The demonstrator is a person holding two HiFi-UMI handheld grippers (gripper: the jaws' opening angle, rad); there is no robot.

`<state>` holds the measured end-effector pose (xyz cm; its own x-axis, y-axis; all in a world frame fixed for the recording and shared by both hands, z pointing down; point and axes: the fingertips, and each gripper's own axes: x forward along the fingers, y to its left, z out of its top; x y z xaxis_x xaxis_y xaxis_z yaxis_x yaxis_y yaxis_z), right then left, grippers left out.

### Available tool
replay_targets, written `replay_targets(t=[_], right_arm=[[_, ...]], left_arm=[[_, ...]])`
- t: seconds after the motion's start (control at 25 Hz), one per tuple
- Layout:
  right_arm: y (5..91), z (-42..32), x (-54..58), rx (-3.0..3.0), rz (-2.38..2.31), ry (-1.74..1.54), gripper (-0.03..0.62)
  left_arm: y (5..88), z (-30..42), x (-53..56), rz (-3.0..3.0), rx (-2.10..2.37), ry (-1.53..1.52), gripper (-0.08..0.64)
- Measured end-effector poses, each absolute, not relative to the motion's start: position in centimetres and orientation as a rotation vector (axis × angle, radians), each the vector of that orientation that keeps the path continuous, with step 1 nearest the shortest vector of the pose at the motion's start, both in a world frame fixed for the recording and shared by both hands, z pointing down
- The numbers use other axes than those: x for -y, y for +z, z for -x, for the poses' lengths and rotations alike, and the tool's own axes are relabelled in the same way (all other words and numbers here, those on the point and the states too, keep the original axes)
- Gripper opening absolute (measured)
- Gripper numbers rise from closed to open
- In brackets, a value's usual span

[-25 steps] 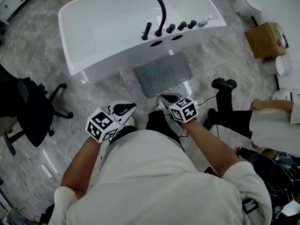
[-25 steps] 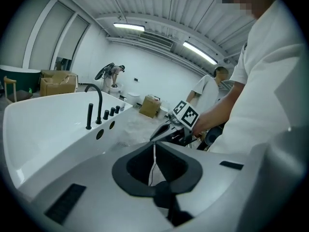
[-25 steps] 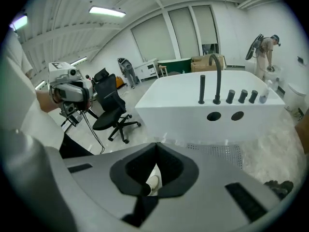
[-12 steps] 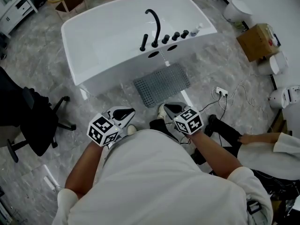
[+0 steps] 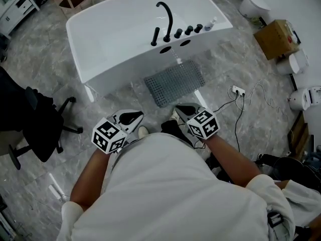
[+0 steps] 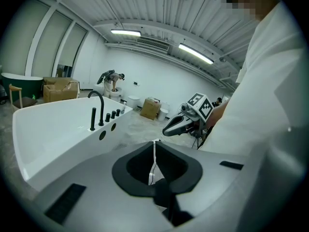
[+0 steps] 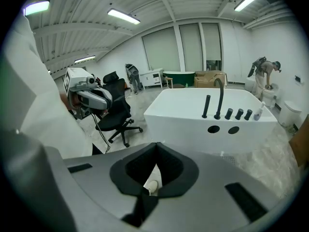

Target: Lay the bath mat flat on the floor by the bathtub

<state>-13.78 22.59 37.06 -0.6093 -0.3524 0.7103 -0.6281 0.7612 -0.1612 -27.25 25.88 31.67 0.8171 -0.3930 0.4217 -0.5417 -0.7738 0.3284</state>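
Note:
The grey perforated bath mat [image 5: 174, 82] lies flat on the marble floor against the side of the white bathtub [image 5: 120, 34], below the black faucet [image 5: 168, 19]. Both grippers hang close to my body, well short of the mat and not touching it. My left gripper [image 5: 135, 115] is shut with nothing in it; in the left gripper view [image 6: 154, 142] its tips meet, and the tub [image 6: 53, 129] lies ahead on the left. My right gripper [image 5: 181, 107] is also shut and empty, and in the right gripper view [image 7: 155, 145] it points at the bathtub [image 7: 193, 117].
A black office chair [image 5: 40, 127] stands at the left. A power strip with cables [image 5: 236, 91] lies on the floor right of the mat. A cardboard box [image 5: 276, 36] and white fixtures [image 5: 303, 98] line the right side. My shoe [image 5: 143, 131] shows between the grippers.
The person who sat at the right has moved out of view to the lower right. The mat has stayed flat, and both grippers have stayed shut near my body.

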Motion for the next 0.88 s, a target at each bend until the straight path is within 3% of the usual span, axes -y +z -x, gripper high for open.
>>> replay_targets(t=[0.88], right_arm=[[36.9, 12.9, -22.4, 2.337, -0.727, 0.561, 0.008]], left_arm=[[32.3, 24.0, -24.5, -2.552, 0.646, 0.5, 0.026]])
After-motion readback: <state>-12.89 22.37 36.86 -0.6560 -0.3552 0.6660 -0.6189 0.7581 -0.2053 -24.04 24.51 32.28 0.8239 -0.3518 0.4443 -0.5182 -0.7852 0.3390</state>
